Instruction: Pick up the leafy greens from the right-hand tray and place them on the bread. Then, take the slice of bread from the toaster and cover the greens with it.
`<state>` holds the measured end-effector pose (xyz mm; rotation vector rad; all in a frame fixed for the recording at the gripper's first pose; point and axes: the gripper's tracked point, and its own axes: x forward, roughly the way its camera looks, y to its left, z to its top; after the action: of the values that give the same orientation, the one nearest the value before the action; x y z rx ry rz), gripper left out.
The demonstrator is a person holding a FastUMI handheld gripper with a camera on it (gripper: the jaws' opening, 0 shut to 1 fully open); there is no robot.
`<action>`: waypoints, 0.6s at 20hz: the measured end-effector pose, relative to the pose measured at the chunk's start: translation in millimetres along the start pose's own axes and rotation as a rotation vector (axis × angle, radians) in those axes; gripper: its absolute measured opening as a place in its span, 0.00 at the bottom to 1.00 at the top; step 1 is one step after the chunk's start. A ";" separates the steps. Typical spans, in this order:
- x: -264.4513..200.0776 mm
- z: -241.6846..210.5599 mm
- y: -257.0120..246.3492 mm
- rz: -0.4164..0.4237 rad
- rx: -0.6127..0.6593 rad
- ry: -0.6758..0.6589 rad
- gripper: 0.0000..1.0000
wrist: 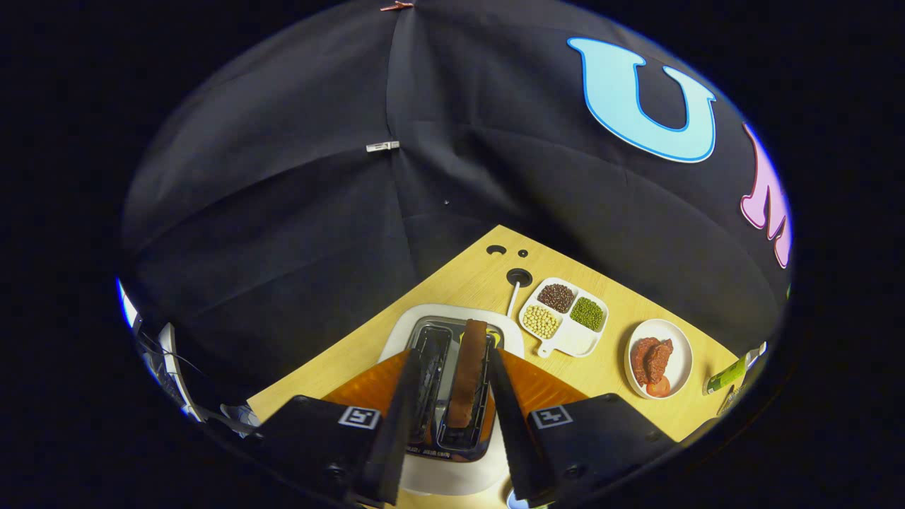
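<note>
A white toaster (396, 336) stands on an orange mat (548, 387) straight below me. A browned slice of bread (470, 375) stands on edge in its right-hand slot, sticking up above the top. My gripper (454, 352) hangs open over the toaster with the slice between its fingers. The right finger (510, 417) is close beside the bread. The left finger (397, 417) stands off over the empty left slot (429, 367). Neither finger visibly presses on the slice.
On the yellow wooden table (466, 283), beyond the toaster to the right, sit a white divided dish (574, 342) of beans and a round white plate (676, 339) with red meat and a tomato slice. A green bottle (730, 376) lies further right. A cable hole (518, 277) is behind the toaster.
</note>
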<state>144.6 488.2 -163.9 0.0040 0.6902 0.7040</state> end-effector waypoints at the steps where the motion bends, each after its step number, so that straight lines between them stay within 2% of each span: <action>1: 1.6 -1.3 -0.6 -0.007 0.000 0.010 0.58; 4: 6.1 -5.4 -10.3 -0.052 0.016 0.032 0.20; 8: -1.2 -3.9 -10.0 -0.032 0.051 0.033 0.14; 12: -26.7 16.3 -11.4 0.007 0.082 -0.035 0.14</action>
<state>146.1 467.1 -138.2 0.0940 0.6858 0.6808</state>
